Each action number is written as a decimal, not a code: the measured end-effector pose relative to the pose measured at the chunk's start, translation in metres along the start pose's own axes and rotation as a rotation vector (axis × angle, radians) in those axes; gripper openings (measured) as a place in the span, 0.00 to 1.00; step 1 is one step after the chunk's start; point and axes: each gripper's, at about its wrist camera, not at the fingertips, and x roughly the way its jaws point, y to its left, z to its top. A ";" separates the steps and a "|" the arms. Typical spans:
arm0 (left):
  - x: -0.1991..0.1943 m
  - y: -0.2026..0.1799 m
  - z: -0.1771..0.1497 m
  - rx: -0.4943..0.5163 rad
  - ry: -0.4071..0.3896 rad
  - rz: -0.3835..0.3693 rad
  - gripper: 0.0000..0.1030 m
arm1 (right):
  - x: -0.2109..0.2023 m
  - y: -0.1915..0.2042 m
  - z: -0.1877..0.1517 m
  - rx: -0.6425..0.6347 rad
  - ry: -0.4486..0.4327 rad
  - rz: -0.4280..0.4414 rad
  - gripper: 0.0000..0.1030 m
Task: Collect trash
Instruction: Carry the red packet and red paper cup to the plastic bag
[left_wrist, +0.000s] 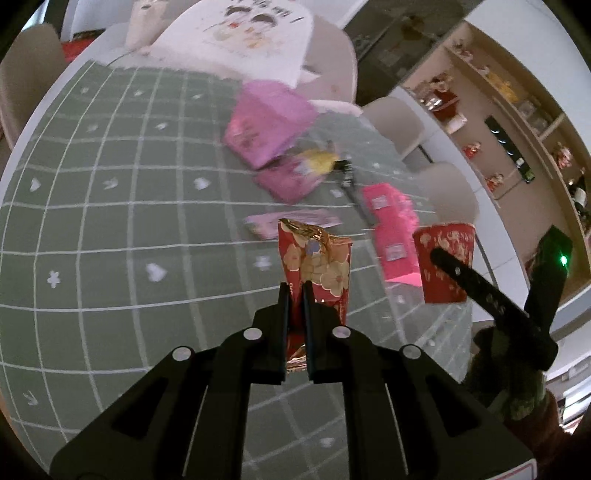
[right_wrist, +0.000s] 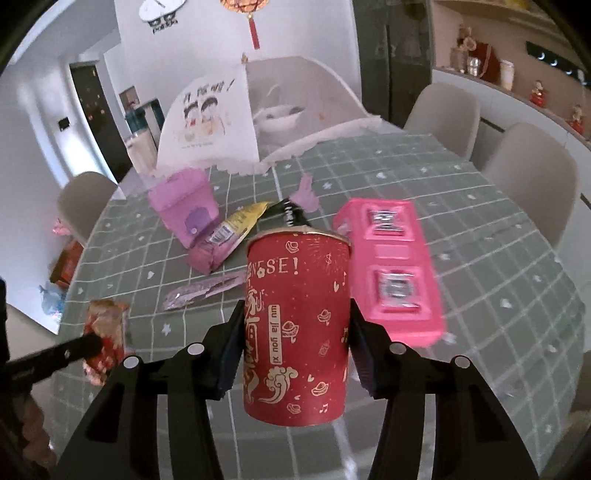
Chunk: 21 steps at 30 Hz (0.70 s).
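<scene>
My left gripper (left_wrist: 295, 291) is shut on a crumpled red floral wrapper (left_wrist: 317, 266) and holds it above the green checked tablecloth (left_wrist: 110, 221). The wrapper also shows in the right wrist view (right_wrist: 105, 332). My right gripper (right_wrist: 295, 306) is shut on a red paper cup (right_wrist: 297, 325) with gold print, held upright above the table. The cup also shows in the left wrist view (left_wrist: 445, 262). More trash lies on the table: a pink tray (right_wrist: 393, 273), a purple box (right_wrist: 184, 206), a yellow and purple wrapper (right_wrist: 229, 236) and a flat purple foil (right_wrist: 203, 291).
A white mesh food cover (right_wrist: 295, 107) with a cartoon card (right_wrist: 210, 118) stands at the table's far end. Beige chairs (right_wrist: 532, 181) stand around the table. A shelf with figurines (left_wrist: 491, 122) runs along the wall. Items lie on the floor at left (right_wrist: 62, 269).
</scene>
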 end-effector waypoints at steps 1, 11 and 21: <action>-0.003 -0.009 -0.001 0.011 -0.007 -0.003 0.06 | -0.011 -0.007 -0.002 0.004 -0.011 0.000 0.48; -0.019 -0.114 -0.012 0.139 -0.055 -0.048 0.06 | -0.108 -0.072 -0.026 0.017 -0.131 -0.019 0.48; -0.006 -0.239 -0.053 0.276 -0.052 -0.134 0.06 | -0.206 -0.172 -0.074 0.097 -0.247 -0.092 0.48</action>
